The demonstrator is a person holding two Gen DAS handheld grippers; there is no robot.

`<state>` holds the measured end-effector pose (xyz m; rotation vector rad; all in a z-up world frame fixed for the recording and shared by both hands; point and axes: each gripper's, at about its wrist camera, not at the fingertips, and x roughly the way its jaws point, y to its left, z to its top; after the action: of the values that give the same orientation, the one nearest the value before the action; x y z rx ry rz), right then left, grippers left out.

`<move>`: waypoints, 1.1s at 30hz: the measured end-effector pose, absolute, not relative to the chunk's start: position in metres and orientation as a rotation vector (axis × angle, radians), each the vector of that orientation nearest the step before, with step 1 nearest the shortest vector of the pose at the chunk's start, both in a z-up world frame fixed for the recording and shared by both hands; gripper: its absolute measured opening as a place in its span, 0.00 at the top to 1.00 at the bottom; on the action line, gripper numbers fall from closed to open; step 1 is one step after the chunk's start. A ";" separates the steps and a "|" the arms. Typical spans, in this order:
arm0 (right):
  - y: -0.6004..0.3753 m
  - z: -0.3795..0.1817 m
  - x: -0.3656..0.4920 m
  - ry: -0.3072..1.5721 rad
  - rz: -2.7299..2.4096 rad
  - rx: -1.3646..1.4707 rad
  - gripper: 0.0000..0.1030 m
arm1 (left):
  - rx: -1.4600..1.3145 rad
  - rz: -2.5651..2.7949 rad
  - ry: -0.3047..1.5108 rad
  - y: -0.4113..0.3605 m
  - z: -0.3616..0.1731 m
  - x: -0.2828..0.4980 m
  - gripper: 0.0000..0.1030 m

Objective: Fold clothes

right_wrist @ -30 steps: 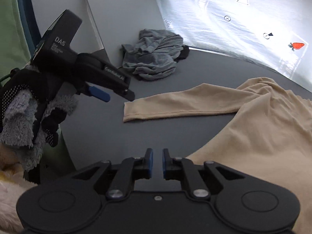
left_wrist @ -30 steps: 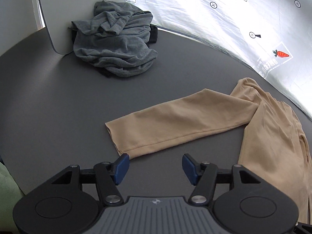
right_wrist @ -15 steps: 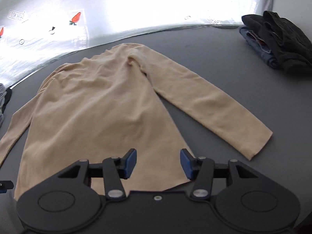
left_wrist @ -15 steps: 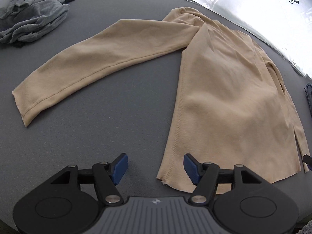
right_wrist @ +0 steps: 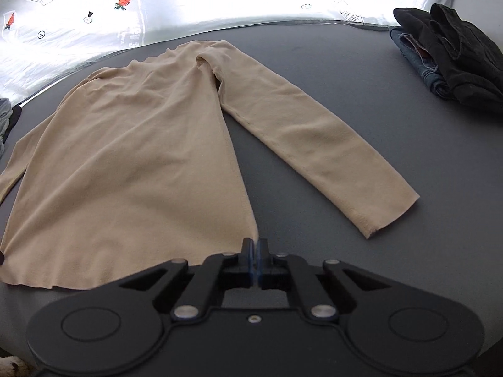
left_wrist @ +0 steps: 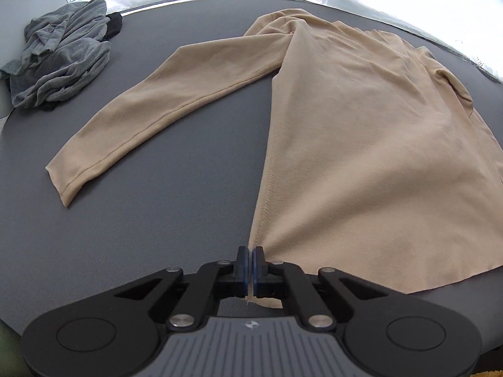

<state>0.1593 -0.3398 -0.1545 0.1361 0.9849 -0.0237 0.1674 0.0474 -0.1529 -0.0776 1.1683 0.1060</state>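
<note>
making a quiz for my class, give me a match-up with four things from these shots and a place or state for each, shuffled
Things:
1. tan long-sleeved shirt
2. crumpled grey garment
3. pile of black and blue denim clothes
4. left gripper

Places or states:
A. bunched in a heap at the far left of the dark table
B. shut on a bottom corner of the hem
C. spread flat, both sleeves angled outwards
D. stacked at the far right of the table

Pairs: 1-C, 2-A, 3-D, 4-B
</note>
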 end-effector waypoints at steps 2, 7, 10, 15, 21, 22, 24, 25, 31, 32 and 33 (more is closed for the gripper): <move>-0.345 -0.156 0.152 1.011 -0.013 0.139 0.98 | -0.101 0.117 1.194 0.048 -0.158 0.162 0.96; -0.355 -0.163 0.151 1.034 -0.020 0.155 0.82 | -0.162 0.145 1.184 0.055 -0.153 0.160 0.73; -0.365 -0.150 0.154 0.967 -0.041 0.228 0.58 | -0.193 0.170 1.130 0.064 -0.141 0.157 0.60; -0.364 -0.137 0.180 0.902 -0.055 0.208 0.55 | -0.277 0.225 1.062 0.087 -0.127 0.162 0.56; -0.350 -0.122 0.219 0.823 -0.037 0.119 0.54 | -0.287 0.234 0.996 0.111 -0.115 0.206 0.58; -0.348 -0.118 0.227 0.804 -0.029 0.098 0.55 | -0.277 0.231 0.982 0.114 -0.112 0.219 0.58; -0.343 -0.110 0.245 0.765 -0.017 0.048 0.57 | -0.258 0.222 0.957 0.118 -0.108 0.243 0.59; -0.341 -0.107 0.254 0.751 -0.013 0.027 0.60 | -0.253 0.211 0.947 0.119 -0.106 0.258 0.59; -0.343 -0.091 0.325 0.697 0.027 -0.002 0.73 | -0.242 0.112 0.901 0.121 -0.102 0.362 0.59; -0.342 -0.089 0.341 0.697 0.039 -0.002 0.75 | -0.239 0.096 0.892 0.119 -0.103 0.380 0.59; -0.340 -0.089 0.355 0.697 0.049 -0.001 0.75 | -0.235 0.079 0.890 0.117 -0.105 0.399 0.59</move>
<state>0.3547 -0.3402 -0.0891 -0.0011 0.6971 0.0495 0.3994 0.1168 -0.1052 -0.2350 0.8901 0.0785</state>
